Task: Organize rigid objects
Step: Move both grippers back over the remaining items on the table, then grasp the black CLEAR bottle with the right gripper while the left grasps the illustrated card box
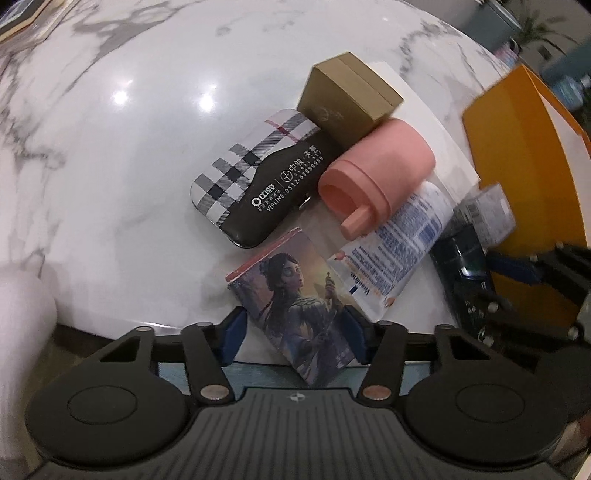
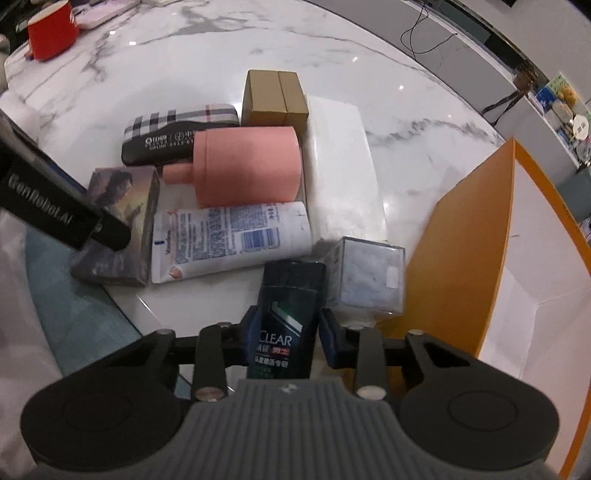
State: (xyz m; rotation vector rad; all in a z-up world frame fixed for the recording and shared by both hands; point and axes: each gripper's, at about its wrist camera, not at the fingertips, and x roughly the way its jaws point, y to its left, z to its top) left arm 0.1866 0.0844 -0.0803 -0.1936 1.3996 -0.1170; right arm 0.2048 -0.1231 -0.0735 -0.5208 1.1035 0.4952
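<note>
Cluster near front edge of white marble surface (image 2: 369,48). Gold cardboard box (image 2: 275,98) rearmost; plaid-and-black tin case (image 2: 173,131) to its left. Pink plastic cylinder (image 2: 245,166) before box, white lotion tube (image 2: 231,242) before cylinder. Illustrated card box (image 2: 122,218) left of tube, dark shampoo bottle (image 2: 288,314) nearest, clear cube (image 2: 365,277) probably touching bottle's right. Orange open carton (image 2: 480,236) far right.

On the marble worktop (image 2: 229,48) the count runs: one plaid-and-black case (image 2: 173,133), one tan cardboard box (image 2: 273,98), one pink cylindrical container (image 2: 245,166), one white lotion tube (image 2: 229,240), one illustrated card box (image 2: 122,206), one dark CLEAR shampoo bottle (image 2: 286,314), one clear plastic cube box (image 2: 369,280), one white block (image 2: 340,162). Beside the cube box stands one orange open box (image 2: 480,236). Far from it sits one red mug (image 2: 51,31).
</note>
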